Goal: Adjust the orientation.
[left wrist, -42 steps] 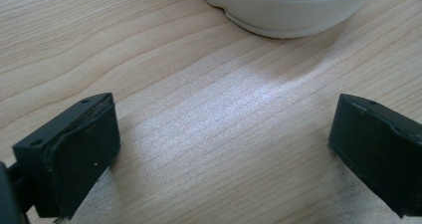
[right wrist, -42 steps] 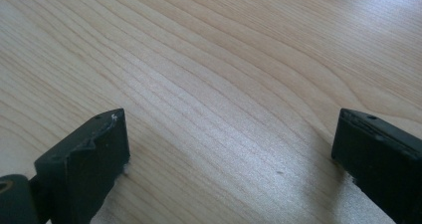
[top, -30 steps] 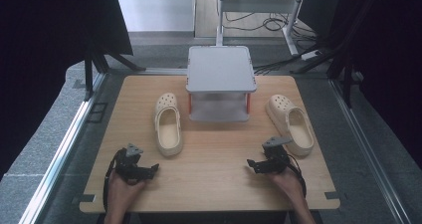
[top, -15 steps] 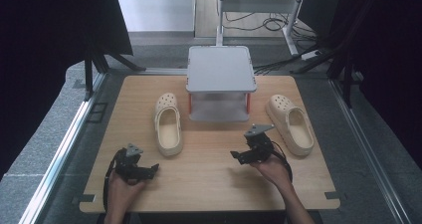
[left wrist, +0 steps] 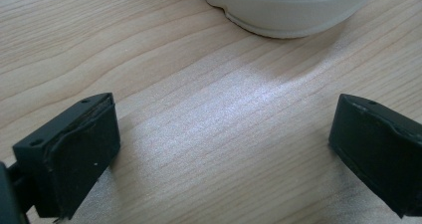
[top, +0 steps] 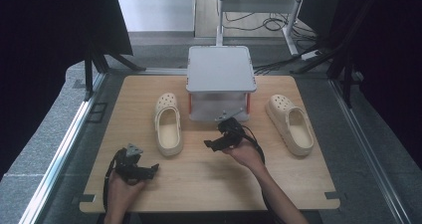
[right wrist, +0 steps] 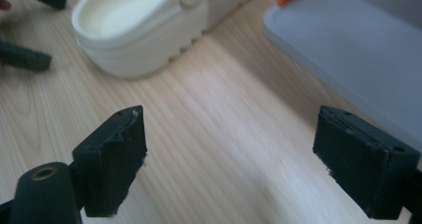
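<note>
Cream clogs, two of them, lie on the wooden worktop, one on each side of a grey two-tier stand with orange posts. The left clog lies just left of the stand, toe pointing away from the person, opening up. The right clog lies well off to the stand's right, angled a touch, also opening up.

The right tool hovers near the middle of the worktop, just in front of the stand's lower shelf, between the stand and the left clog's heel end. Its jaws stand wide apart, gripping nothing. Its own view shows bare wood between the two black pads, the left clog up ahead on its left and the grey shelf edge on its right.

The left tool sits low at the near left of the worktop, held in the person's left hand. It is released too, jaws spread over empty wood, with the clog's ribbed sole just ahead of them, not touching.
</note>
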